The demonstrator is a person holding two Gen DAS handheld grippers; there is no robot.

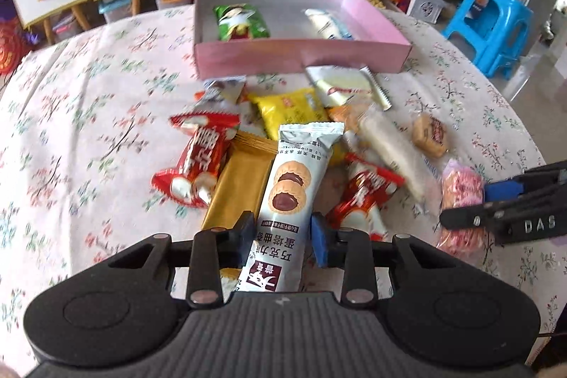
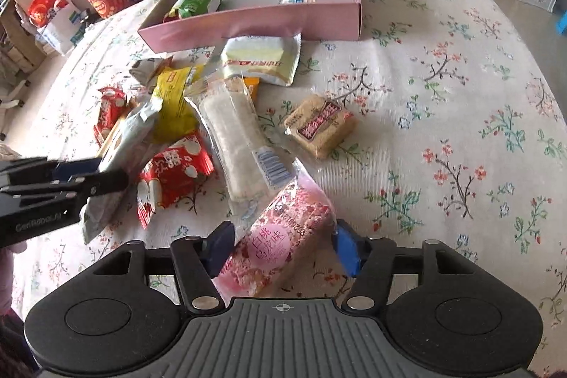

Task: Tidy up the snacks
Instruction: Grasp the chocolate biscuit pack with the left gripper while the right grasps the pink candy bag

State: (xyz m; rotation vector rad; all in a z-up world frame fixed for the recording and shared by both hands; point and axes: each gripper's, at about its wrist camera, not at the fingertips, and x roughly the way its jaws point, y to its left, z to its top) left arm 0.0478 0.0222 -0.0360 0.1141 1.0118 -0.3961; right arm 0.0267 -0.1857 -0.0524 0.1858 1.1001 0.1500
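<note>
Table [image 2: 460, 94], floral cloth. Pink box [image 1: 283, 54], far edge: two packets inside. Loose pile near middle: about ten, two of them red [image 1: 198, 158].

Left gripper [image 1: 283, 236]: fingers pinching the biscuit bar [image 1: 288, 179].

Right gripper [image 2: 283, 247]: fingers astride the pink bar [image 2: 280, 240]; contact unclear.

Lift straight, clear neighbours, carry to box.

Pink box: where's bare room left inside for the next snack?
Inside the pink box, bare floor lies between the green packet and the white-blue packet, plus the strip behind both. Crowded: the snack pile directly before its front wall, the cream packet touching it.
</note>
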